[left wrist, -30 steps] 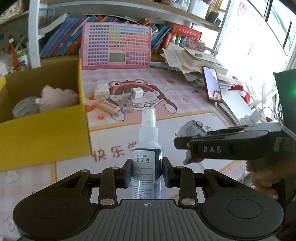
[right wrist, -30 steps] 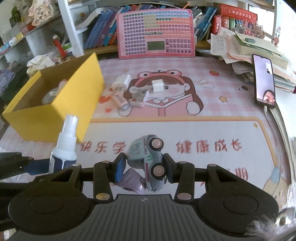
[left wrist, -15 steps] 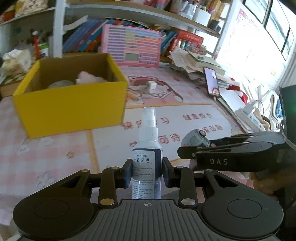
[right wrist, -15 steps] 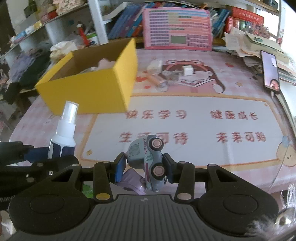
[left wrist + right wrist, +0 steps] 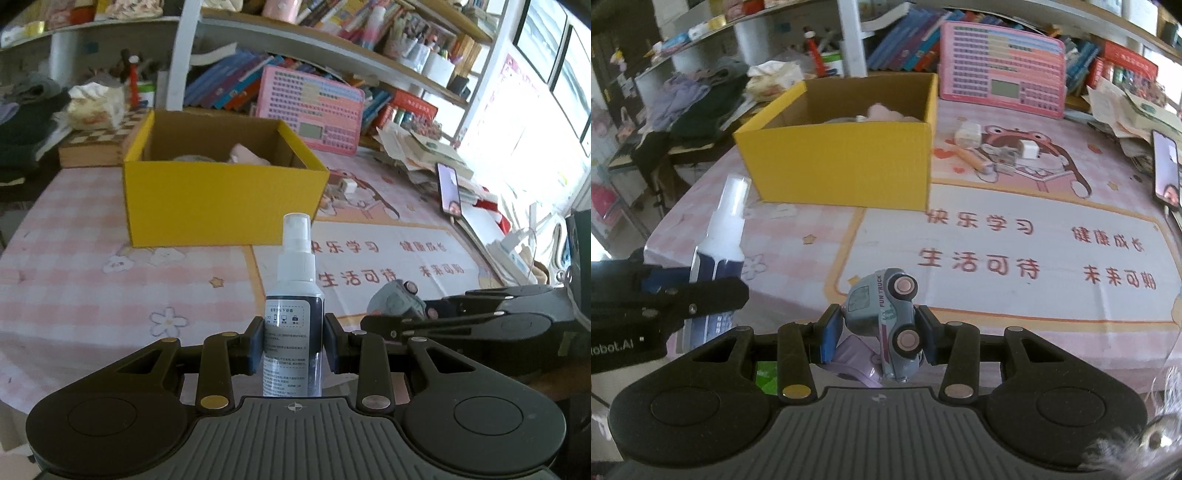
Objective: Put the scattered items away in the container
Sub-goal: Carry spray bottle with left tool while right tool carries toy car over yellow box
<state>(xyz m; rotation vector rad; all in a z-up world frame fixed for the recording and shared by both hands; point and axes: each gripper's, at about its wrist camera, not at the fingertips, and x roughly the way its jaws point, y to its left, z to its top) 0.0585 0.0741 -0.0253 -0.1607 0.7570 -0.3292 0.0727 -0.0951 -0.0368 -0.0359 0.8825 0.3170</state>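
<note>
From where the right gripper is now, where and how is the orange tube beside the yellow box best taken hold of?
Probably across the middle of the orange tube, coming from above. It lies flat on the mat, slanted, so the jaws should close across its narrow width. Its far end is near a white charger, so stay toward the middle.

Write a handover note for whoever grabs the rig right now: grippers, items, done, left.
Left gripper: shut on the spray bottle, upright, held in the air short of the box.
Right gripper: shut on the toy car, tipped on end; a purple piece sits under it between the fingers.
Yellow box: open, on the far left of the mat, with a pink soft thing and a grey item already inside.
Left: drop the bottle and car into the box, then fetch the chargers and small bits lying to the right of the box.
</note>
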